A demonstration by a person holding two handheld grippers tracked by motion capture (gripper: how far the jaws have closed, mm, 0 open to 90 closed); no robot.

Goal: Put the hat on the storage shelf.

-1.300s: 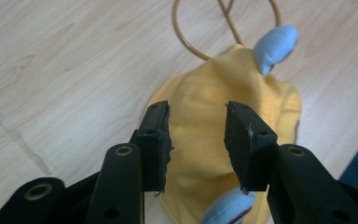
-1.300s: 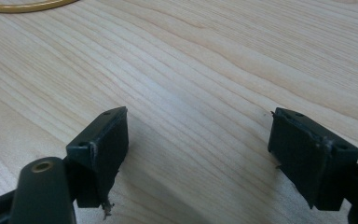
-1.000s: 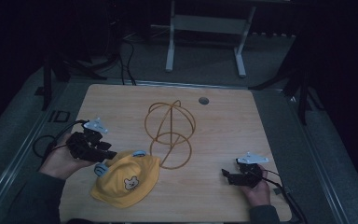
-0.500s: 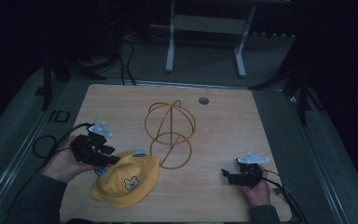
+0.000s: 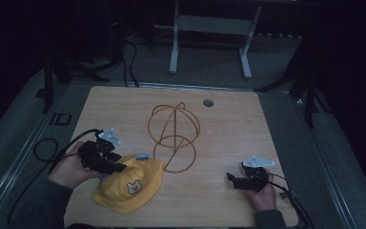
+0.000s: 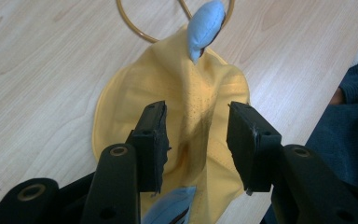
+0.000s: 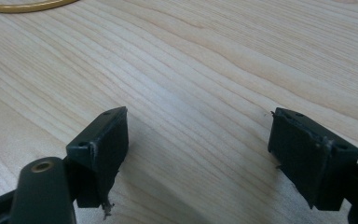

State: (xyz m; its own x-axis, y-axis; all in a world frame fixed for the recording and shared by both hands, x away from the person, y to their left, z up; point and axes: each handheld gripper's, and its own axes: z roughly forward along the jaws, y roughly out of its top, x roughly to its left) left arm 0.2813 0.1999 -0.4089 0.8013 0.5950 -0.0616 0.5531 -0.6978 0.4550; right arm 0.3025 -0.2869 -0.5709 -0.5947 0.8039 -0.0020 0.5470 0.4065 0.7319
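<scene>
Left tongs (image 6: 196, 140) hang just over the yellow hat (image 6: 177, 93), jaws apart, with a raised fold of the cloth between them; the pads (image 6: 151, 135) do not press it yet, as far as I can see. In the high view these tongs (image 5: 106, 164) are at the left edge of the hat (image 5: 133, 183), which lies flat on the counter (image 5: 228, 124) near the person's side, with a small bear picture on top. One blue ear (image 6: 205, 25) of the hat points to the far side, and a second blue ear (image 6: 170, 210) is close under the tongs.

Right tongs (image 7: 198, 154) are wide open and hold nothing, low over bare wood. In the high view they (image 5: 240, 180) are well apart from the hat, at the right.

Beyond the hat stands a wire stand (image 5: 174, 136); its bottom ring is just beside the hat's far edge. Further, near the far edge of the counter, is a small round grey disc (image 5: 208, 102).
</scene>
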